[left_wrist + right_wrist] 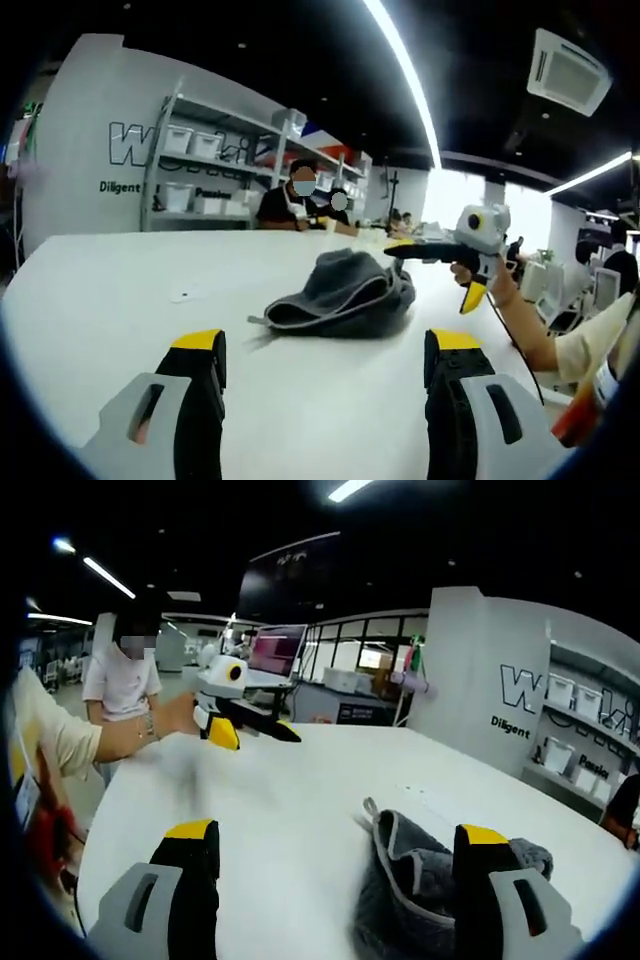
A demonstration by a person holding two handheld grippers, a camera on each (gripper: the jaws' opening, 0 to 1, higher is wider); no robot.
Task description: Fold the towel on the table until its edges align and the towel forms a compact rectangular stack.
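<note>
Towel crumpled on table

- In the left gripper view, the left gripper is pointing forward with its two yellow-tipped jaws standing wide apart, nothing between them.
- In the same view, the right gripper is hovering to the far right, its dark jaws pointing left and looking close together; whether they are fully closed is unclear.
- A hand is gripping its handle, the bare forearm running down to the right into a pale sleeve.
- In the right gripper view, the right gripper is showing its jaws spread wide, holding nothing.
- There the left gripper is hanging at far left, jaws pointing right, held by a hand with a watch on the wrist.
</note>
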